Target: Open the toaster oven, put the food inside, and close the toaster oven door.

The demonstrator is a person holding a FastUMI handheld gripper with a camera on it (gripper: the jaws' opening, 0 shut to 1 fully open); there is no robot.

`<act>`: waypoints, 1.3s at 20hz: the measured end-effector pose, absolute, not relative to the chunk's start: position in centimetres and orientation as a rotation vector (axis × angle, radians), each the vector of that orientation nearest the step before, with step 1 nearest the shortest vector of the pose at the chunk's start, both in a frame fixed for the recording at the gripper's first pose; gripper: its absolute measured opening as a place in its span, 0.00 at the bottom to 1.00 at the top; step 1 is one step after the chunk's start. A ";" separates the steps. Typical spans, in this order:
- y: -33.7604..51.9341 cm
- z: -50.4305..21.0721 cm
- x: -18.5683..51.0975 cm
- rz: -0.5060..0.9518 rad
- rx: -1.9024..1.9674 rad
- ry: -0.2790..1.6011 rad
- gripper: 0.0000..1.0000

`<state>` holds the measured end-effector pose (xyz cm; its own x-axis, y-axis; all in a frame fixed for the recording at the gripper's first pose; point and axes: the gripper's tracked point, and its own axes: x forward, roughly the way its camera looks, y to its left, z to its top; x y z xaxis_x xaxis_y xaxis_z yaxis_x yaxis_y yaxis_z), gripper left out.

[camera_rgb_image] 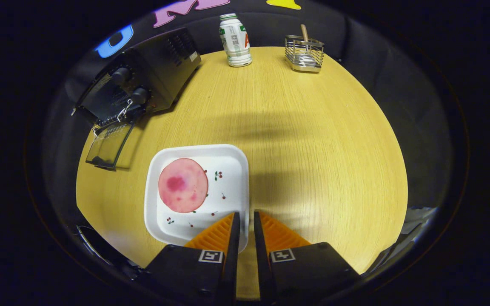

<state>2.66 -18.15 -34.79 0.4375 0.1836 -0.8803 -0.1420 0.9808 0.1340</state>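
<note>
A round pink slice of meat (183, 185) lies on a white square plate (228, 170) with small cherry prints, on the round wooden table (313, 148). The black toaster oven (151, 72) stands at the table's far left, beyond the plate. Its glass door (109, 144) hangs down open toward the plate. My gripper (246, 217) hovers above the plate's near right corner, fingers shut with a thin slit between them and nothing held. The left finger covers that corner of the plate; the meat lies ahead and to the left of the fingertips.
A white plastic bottle (235, 40) with a green label stands at the table's far edge. To its right sits a wire metal holder (304, 53) with a wooden handle sticking out. Bare wood stretches right of the plate.
</note>
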 end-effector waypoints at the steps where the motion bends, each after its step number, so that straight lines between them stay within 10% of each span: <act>1: -18.0 -35.1 2.6 0.218 0.053 1.093 0.18; 5: -17.9 -34.9 3.1 0.275 0.112 1.078 0.06; 26: -14.9 -29.9 0.7 0.274 0.746 1.076 0.05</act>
<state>0.72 -14.91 -29.92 0.4700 0.5441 -0.6951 0.1457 0.7289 0.6690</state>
